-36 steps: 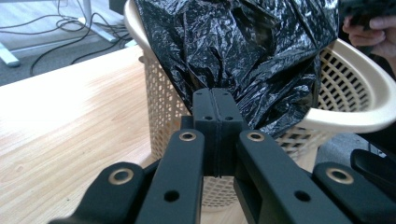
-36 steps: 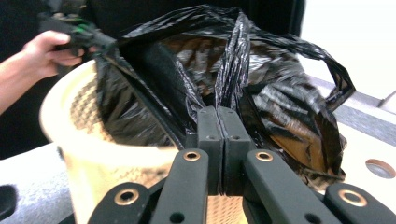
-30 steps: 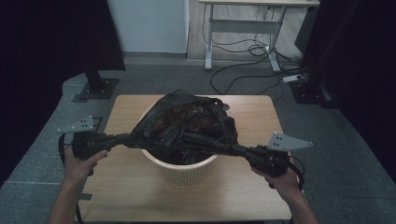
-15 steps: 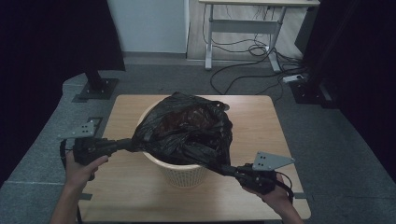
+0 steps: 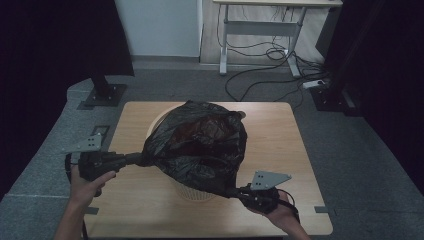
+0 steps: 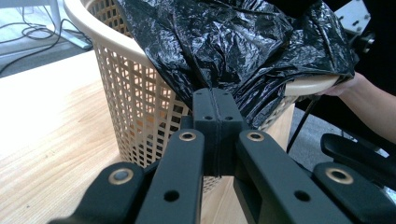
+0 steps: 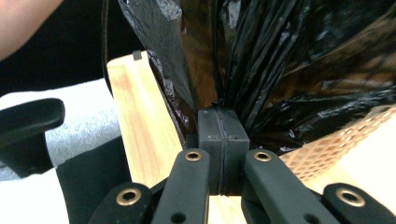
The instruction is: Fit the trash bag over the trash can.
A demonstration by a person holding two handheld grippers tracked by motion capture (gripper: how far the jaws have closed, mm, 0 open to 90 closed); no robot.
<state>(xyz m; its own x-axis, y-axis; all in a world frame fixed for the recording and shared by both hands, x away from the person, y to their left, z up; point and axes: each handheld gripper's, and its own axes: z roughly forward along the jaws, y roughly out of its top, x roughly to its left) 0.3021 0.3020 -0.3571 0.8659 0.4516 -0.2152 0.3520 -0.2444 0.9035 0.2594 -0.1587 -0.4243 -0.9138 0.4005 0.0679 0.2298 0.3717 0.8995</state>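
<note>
While both grippers, left gripper [image 5: 131,159] and right gripper [image 5: 239,191], stay clamped on the black bag [image 5: 200,145], fitting it over the basket [image 5: 192,192] is underway; next, pull the bag's edge below the rim at lower centre.

The wooden desk [image 5: 280,145] sat on a grey carpet [image 5: 350,150]. Far past the grippers stood a white table frame [image 5: 260,35], with black cables [image 5: 260,70] in a tangle under it. A white power strip [image 5: 314,84] lay beside them. A black stand foot [image 5: 104,94] rested on the floor.
</note>
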